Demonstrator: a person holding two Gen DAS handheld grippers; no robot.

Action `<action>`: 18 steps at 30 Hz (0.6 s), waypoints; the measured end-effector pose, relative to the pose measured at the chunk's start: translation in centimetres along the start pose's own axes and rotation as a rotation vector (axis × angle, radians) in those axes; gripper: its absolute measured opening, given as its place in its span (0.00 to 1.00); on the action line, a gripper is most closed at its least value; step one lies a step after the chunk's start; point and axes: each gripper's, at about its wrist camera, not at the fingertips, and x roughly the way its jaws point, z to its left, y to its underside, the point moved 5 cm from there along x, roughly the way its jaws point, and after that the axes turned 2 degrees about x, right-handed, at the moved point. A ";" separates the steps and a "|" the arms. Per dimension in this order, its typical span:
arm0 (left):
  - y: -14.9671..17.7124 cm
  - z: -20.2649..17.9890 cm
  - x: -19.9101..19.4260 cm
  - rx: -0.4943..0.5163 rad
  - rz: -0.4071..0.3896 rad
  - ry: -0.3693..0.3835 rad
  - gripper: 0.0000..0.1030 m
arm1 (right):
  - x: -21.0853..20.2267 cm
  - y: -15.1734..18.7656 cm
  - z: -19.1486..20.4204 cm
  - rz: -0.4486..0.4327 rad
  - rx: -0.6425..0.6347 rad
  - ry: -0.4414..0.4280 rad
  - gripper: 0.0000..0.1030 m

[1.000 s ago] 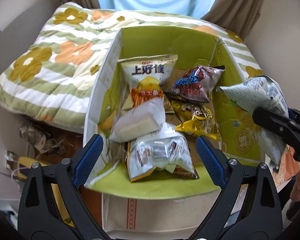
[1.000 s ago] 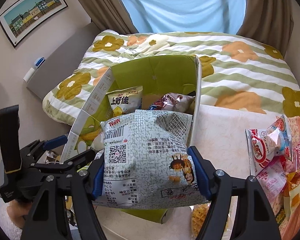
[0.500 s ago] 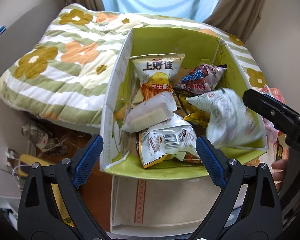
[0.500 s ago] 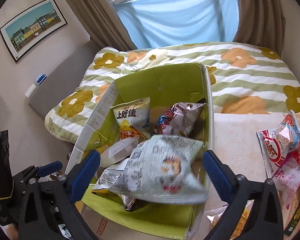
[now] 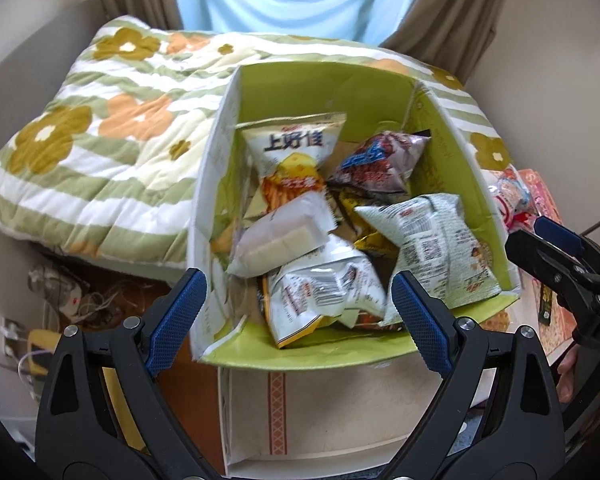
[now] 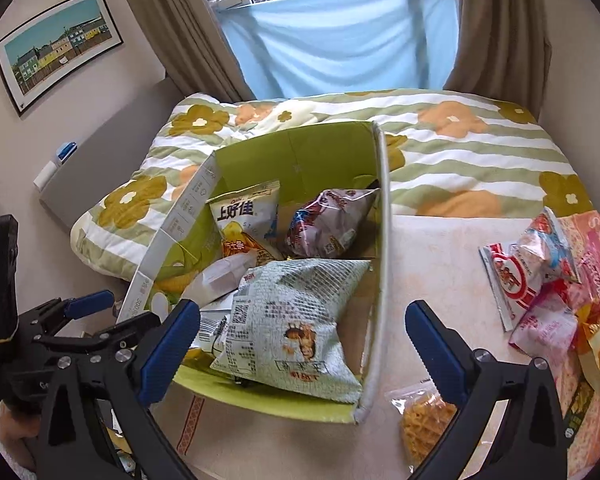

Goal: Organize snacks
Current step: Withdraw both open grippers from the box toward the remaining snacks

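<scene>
left wrist view: the left gripper (image 5: 296, 308) stands wide and empty, its textured blue pads flanking a green-lined cardboard box (image 5: 452, 128). crinkly foil snack bags fill the box, and a pale green packet (image 5: 432, 248) lies puffed against the right wall.

right wrist view: the right gripper (image 6: 302, 350) also gapes wide, holding nothing, above the pale green packet (image 6: 284, 320) inside the box (image 6: 382, 264). more glossy packets (image 6: 540, 276) sit piled on the table (image 6: 432, 248) to the right.
</scene>
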 end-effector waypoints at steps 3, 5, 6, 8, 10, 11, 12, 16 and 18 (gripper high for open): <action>-0.6 -1.2 0.0 0.022 -0.010 0.008 0.90 | -0.9 0.0 -0.7 -0.015 0.007 0.027 0.99; -1.0 -2.1 -0.2 0.032 -0.019 0.020 0.90 | -1.6 -0.1 -1.3 -0.025 0.012 0.031 0.99; -1.2 -2.7 -0.3 0.037 -0.027 0.026 0.90 | -2.0 -0.2 -1.7 -0.032 0.016 0.034 0.99; -1.7 -4.1 -0.8 0.054 -0.058 0.042 0.90 | -2.9 -0.3 -2.6 -0.045 0.026 0.037 0.99; -2.3 -6.2 -1.0 0.082 -0.067 0.064 0.90 | -3.9 -0.4 -3.7 -0.055 0.031 0.037 0.99; -2.7 -7.4 -1.1 0.098 -0.073 0.064 0.90 | -4.4 -0.5 -4.3 -0.063 0.032 0.043 0.99; -2.9 -8.4 -1.2 0.107 -0.081 0.062 0.90 | -5.0 -0.5 -5.3 -0.071 0.033 0.051 0.99; -3.6 -13.2 -1.2 0.120 -0.089 0.080 0.90 | -6.6 -0.6 -8.8 -0.074 0.029 0.082 0.99; -3.8 -15.6 -0.9 0.125 -0.084 0.090 0.90 | -7.4 -0.5 -10.9 -0.068 0.035 0.093 0.99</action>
